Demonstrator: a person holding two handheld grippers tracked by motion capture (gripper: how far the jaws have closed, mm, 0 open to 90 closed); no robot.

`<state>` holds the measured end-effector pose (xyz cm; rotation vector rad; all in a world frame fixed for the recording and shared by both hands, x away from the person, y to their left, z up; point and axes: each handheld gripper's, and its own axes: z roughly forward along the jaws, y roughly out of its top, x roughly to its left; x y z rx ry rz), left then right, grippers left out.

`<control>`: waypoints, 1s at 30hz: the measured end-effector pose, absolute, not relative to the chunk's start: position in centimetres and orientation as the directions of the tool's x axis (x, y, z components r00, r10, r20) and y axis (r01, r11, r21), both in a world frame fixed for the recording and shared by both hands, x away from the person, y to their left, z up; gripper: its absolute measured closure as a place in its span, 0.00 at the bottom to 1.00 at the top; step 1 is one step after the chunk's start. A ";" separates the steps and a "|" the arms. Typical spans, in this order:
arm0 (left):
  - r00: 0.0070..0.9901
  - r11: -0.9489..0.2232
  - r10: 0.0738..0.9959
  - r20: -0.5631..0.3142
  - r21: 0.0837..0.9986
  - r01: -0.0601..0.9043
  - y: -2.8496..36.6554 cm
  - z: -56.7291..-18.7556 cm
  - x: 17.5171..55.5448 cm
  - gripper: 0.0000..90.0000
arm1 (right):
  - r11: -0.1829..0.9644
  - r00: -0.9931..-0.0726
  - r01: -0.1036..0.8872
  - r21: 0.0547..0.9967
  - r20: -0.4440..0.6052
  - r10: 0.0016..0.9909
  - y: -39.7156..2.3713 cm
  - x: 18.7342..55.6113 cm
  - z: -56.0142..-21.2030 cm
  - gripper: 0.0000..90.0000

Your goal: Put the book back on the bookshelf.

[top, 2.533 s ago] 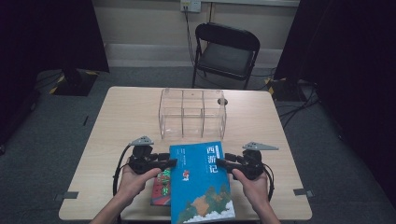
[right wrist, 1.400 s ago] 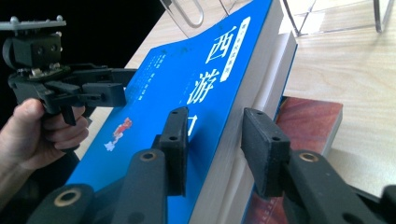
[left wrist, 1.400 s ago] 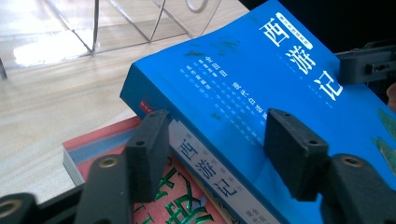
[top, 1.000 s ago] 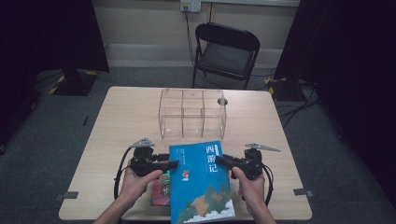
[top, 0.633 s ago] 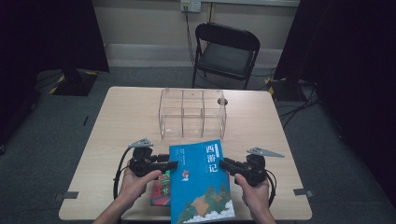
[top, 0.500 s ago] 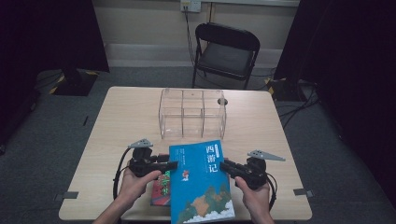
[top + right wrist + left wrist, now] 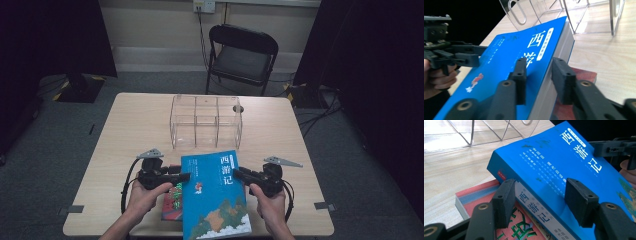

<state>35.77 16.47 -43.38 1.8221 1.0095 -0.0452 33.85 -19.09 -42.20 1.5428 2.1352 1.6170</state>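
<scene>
A blue book with white characters lies tilted on a red book at the table's near edge. My left gripper clamps the blue book's spine edge; in the left gripper view my gripper has one pad under the spine and one on the cover. My right gripper takes the opposite, page edge. In the right gripper view my gripper straddles that edge, one pad on the cover, one beneath. Its jaws have just eased slightly wider after closing, book still between them.
A clear acrylic organizer with several compartments stands just beyond the books. The wooden table has bare room on both sides. A black folding chair stands behind the table. The red book pokes out under the blue one.
The right gripper has shifted a little to the right and its hand has turned slightly at the book's edge. The left gripper and the blue book have stayed put.
</scene>
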 end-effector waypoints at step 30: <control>0.635 -0.120 0.598 -0.489 0.729 0.674 16.4 -43.7 36.0 0.41 | 0.116 -0.624 0.754 0.646 0.651 0.431 -15.1 38.0 -42.9 0.90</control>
